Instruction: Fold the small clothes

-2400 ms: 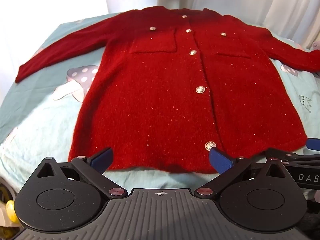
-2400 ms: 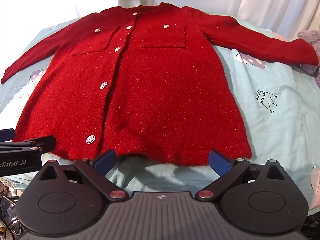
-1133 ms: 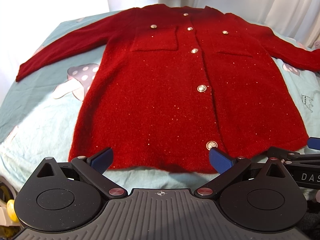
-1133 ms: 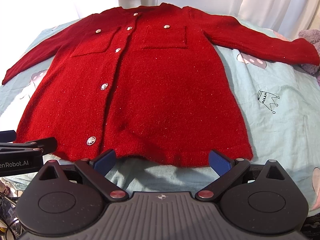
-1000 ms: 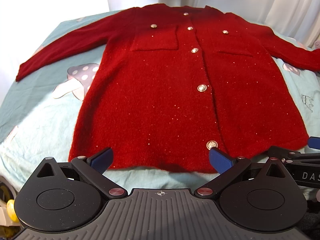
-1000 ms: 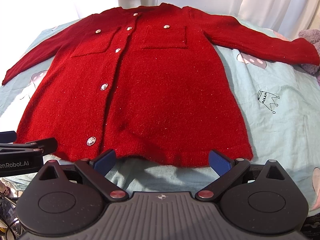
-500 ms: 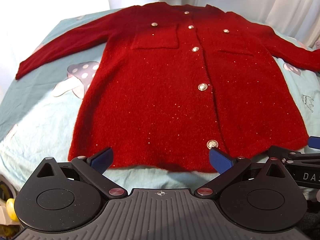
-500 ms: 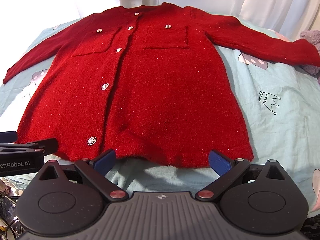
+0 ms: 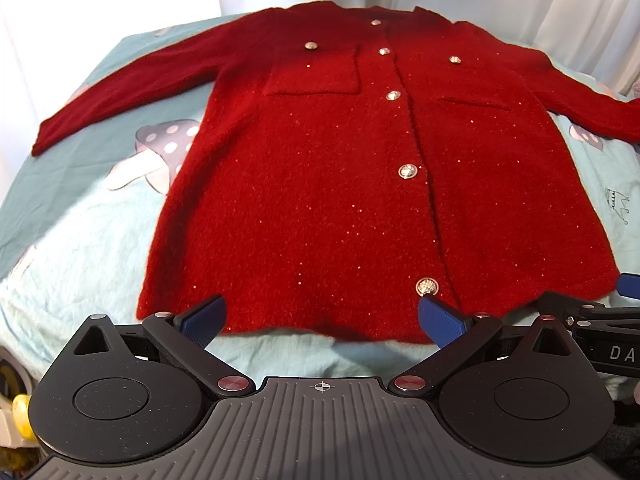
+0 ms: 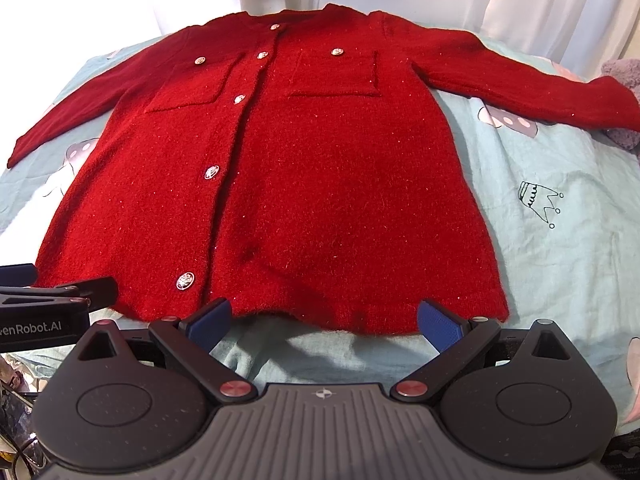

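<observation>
My left gripper (image 9: 320,314) hangs at the near hem, jaws wide, gripping nothing. Red cardigan (image 9: 360,184) lies flat, front up and buttoned, on the pale blue printed sheet (image 9: 80,240), both sleeves spread outward; the hem's left half sits between my left blue pads (image 9: 202,318). My right gripper (image 10: 324,320) is just beside it at the hem's right half, also spread wide and empty. Grey plush thing (image 10: 624,76) touches the far right cuff.

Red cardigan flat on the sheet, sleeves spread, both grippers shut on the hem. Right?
Not quite: neither grips the hem. Both wrist views show the left gripper and right gripper open, short of the hem. The red cardigan lies flat, sleeves spread, on the sheet.
</observation>
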